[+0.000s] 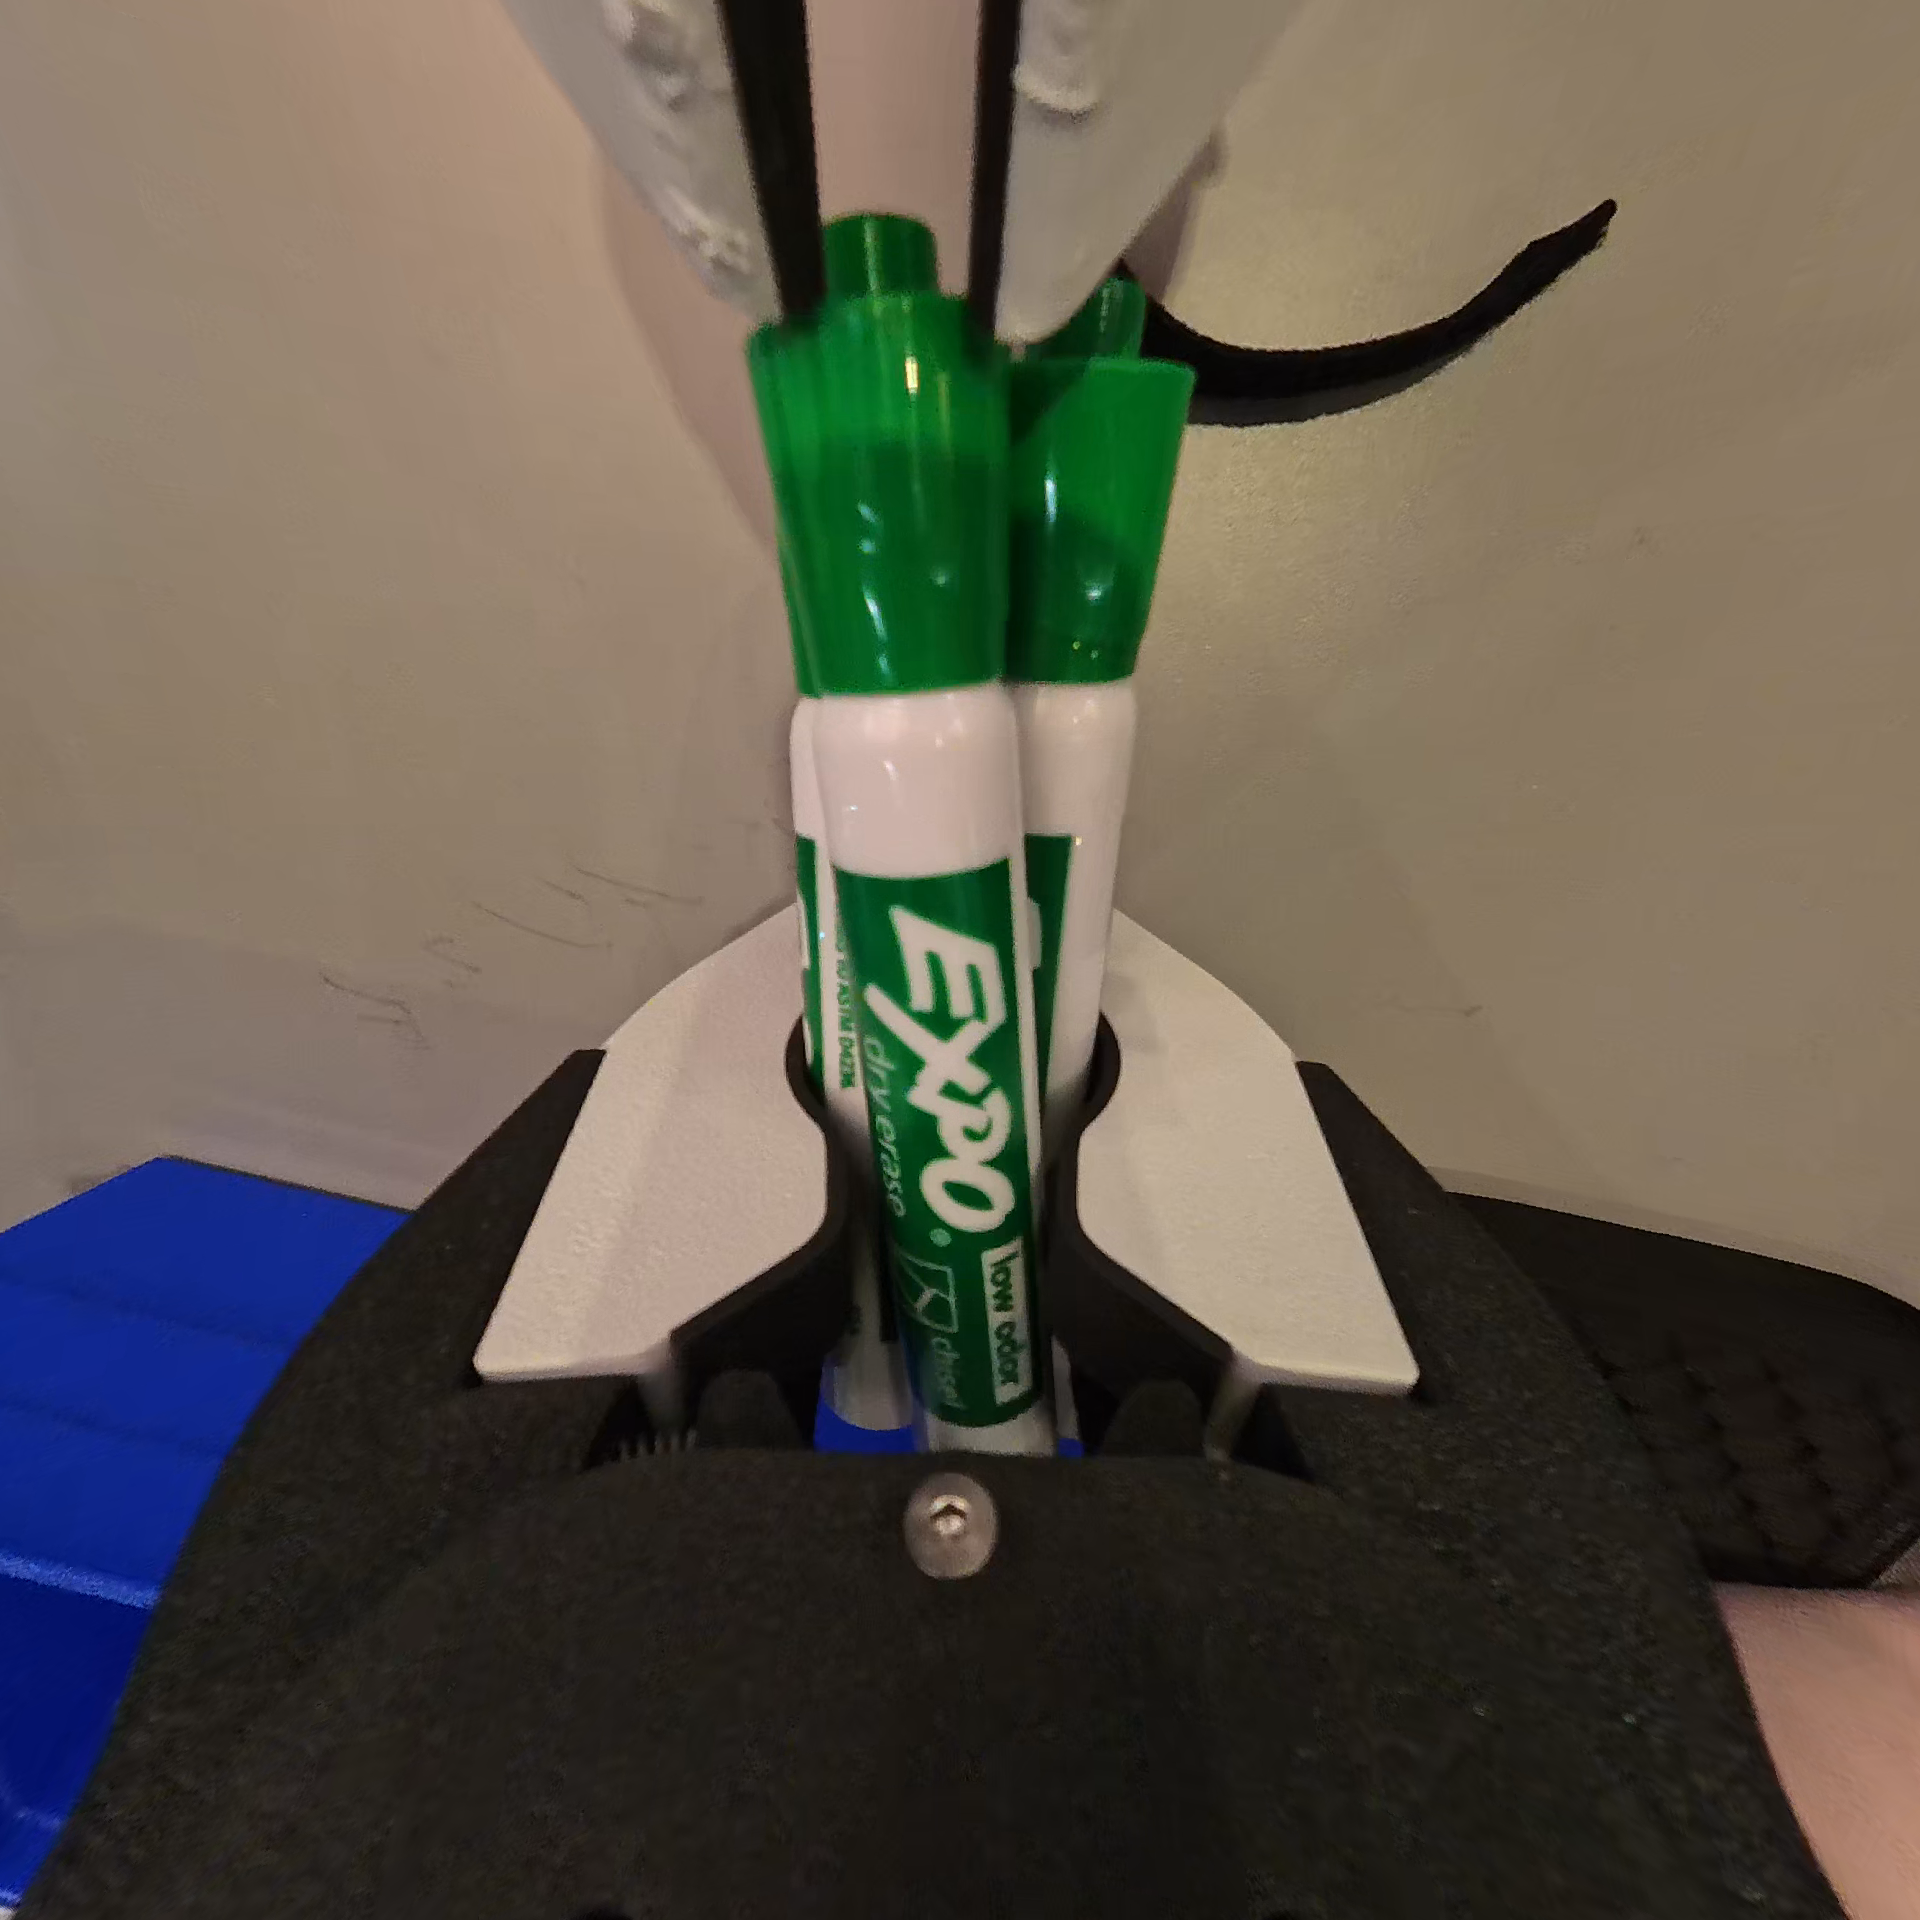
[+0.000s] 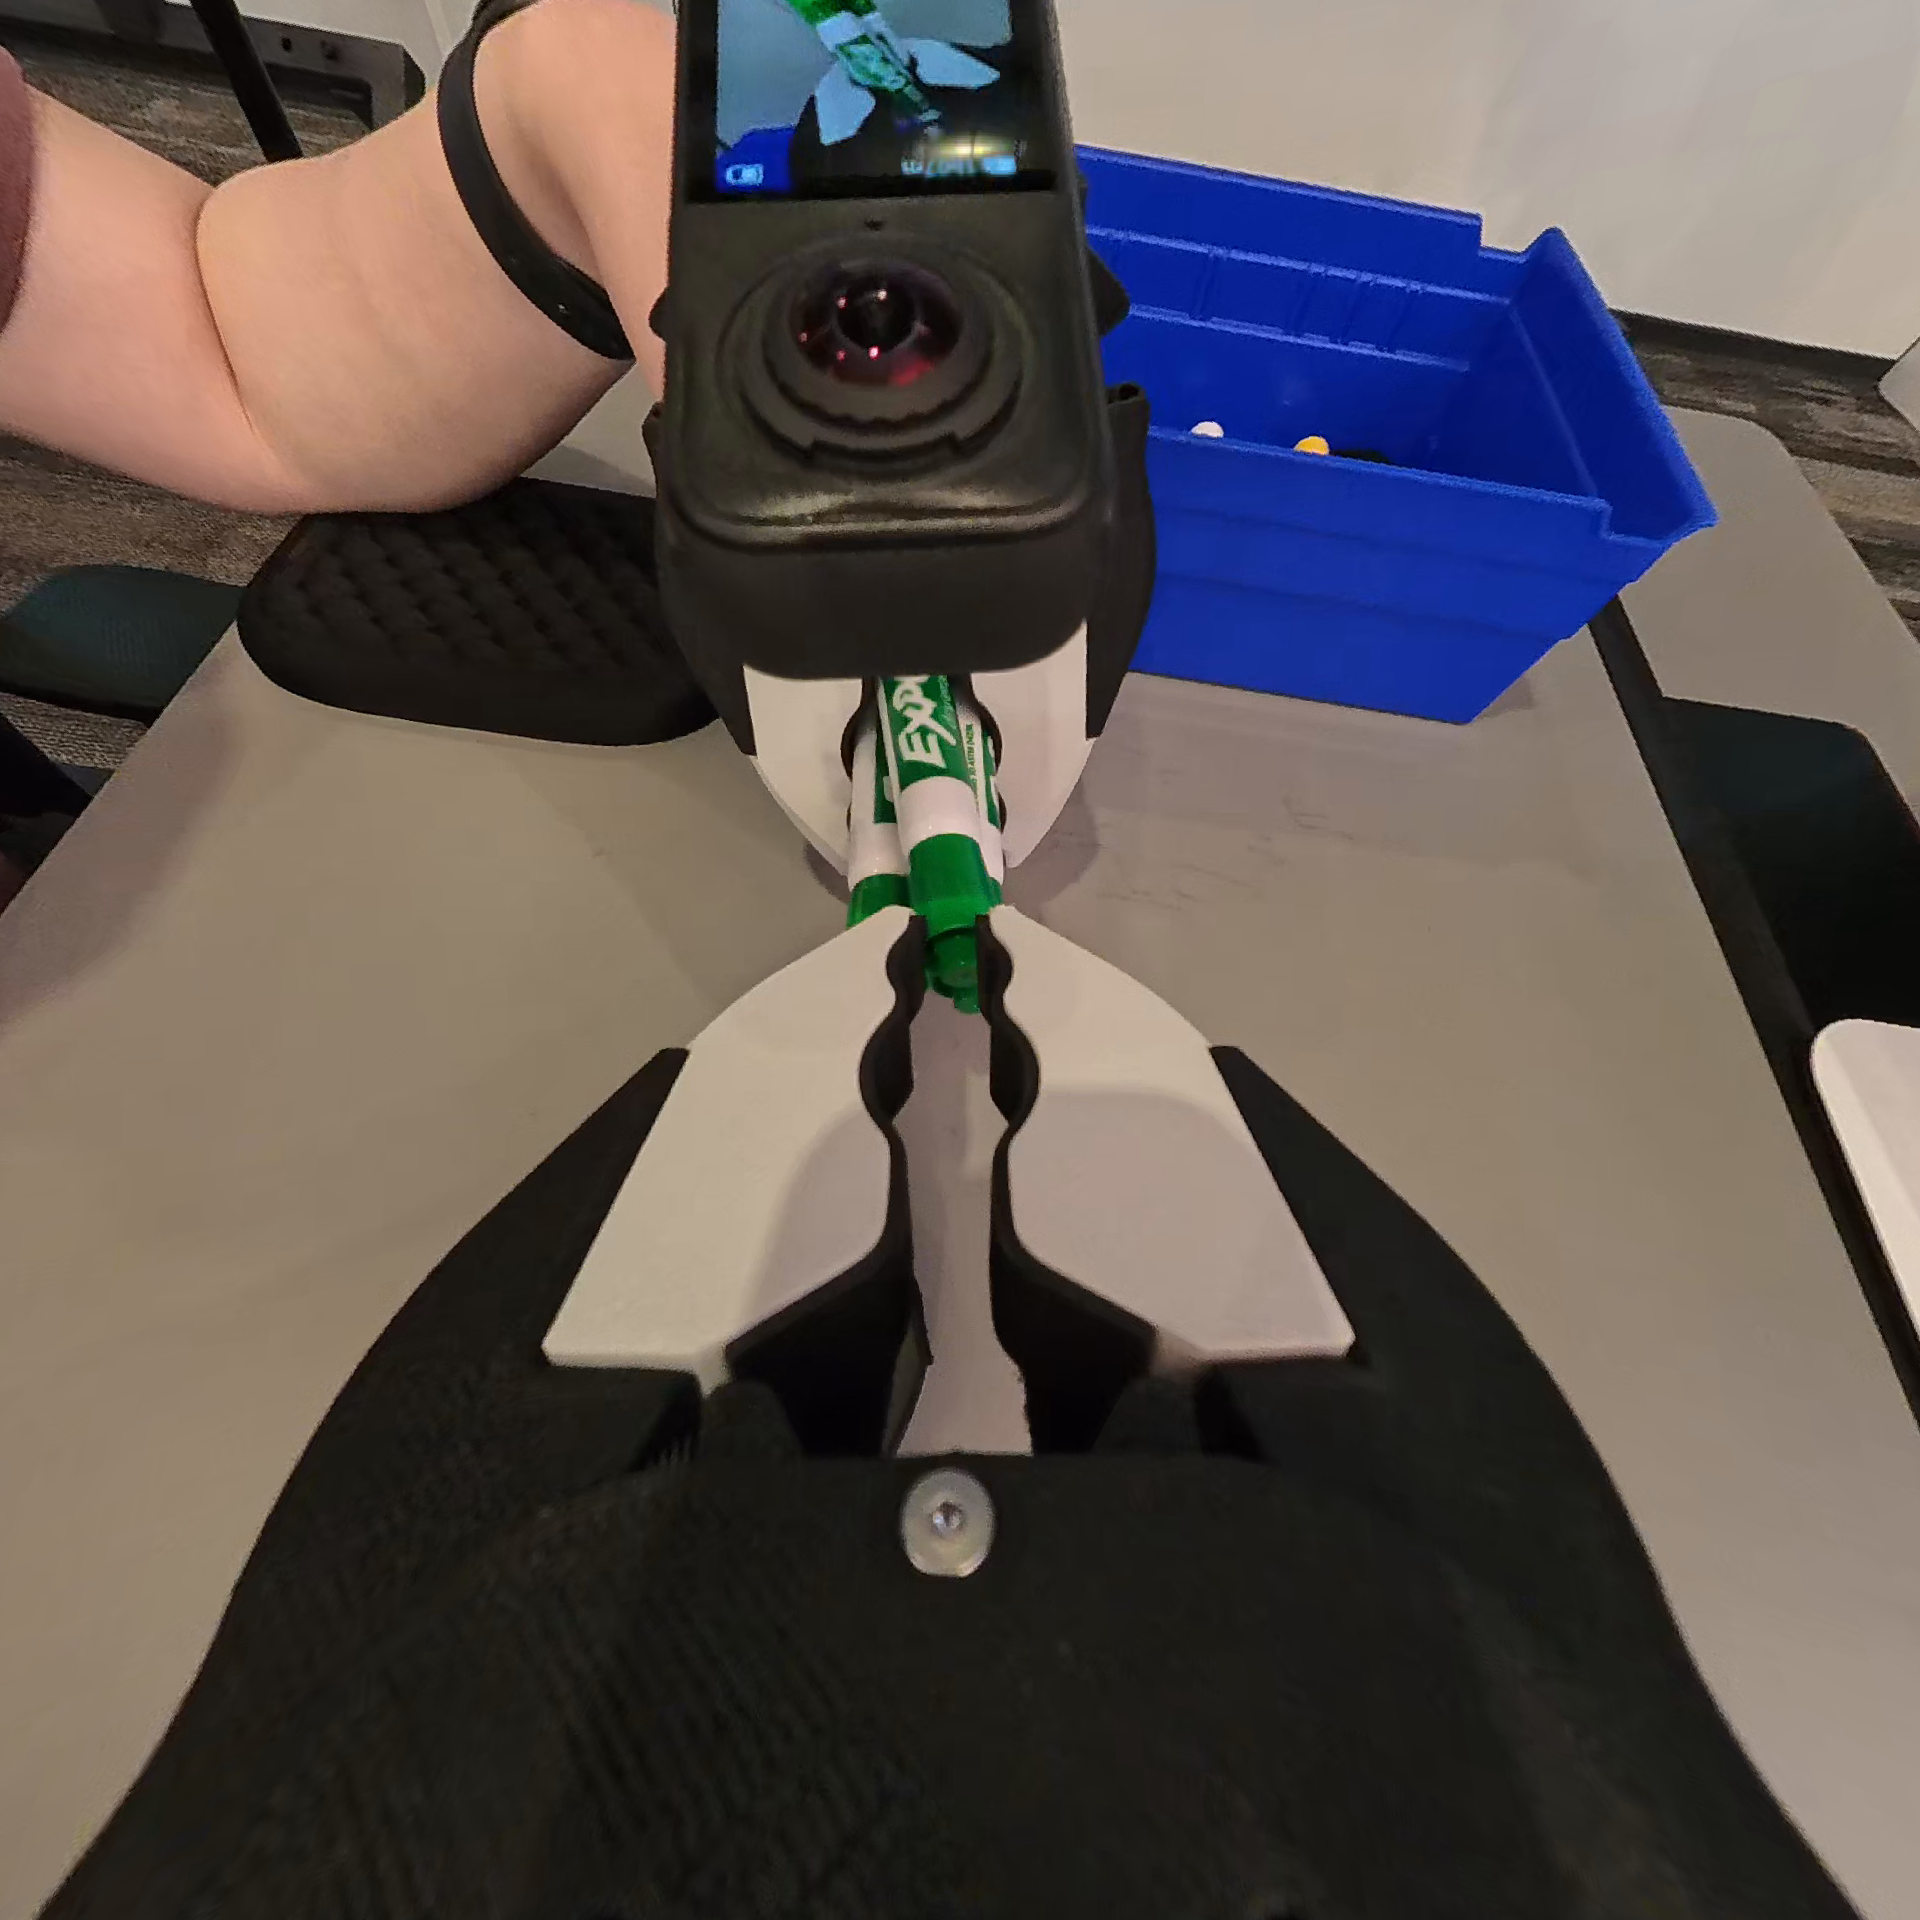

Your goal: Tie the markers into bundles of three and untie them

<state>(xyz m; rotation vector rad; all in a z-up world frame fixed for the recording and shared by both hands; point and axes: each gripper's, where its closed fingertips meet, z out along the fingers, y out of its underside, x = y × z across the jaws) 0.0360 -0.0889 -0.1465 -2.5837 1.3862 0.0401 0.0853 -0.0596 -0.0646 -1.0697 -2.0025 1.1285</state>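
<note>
The left gripper [image 1: 951, 1081] clamps three green markers [image 1: 925, 790] mid-frame, steadying them; the right gripper [image 2: 948, 961] pinches one cap, likely aligning them.

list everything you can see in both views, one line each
markers: three, white with green caps, bunched in the left gripper
strap: one, black, behind the marker caps
bin: one, blue, far right of table
table: one, grey
pad: one, black, textured, far left of table
left gripper: shut on the markers
right gripper: tips around one cap
forearm: one, black band around it
</note>
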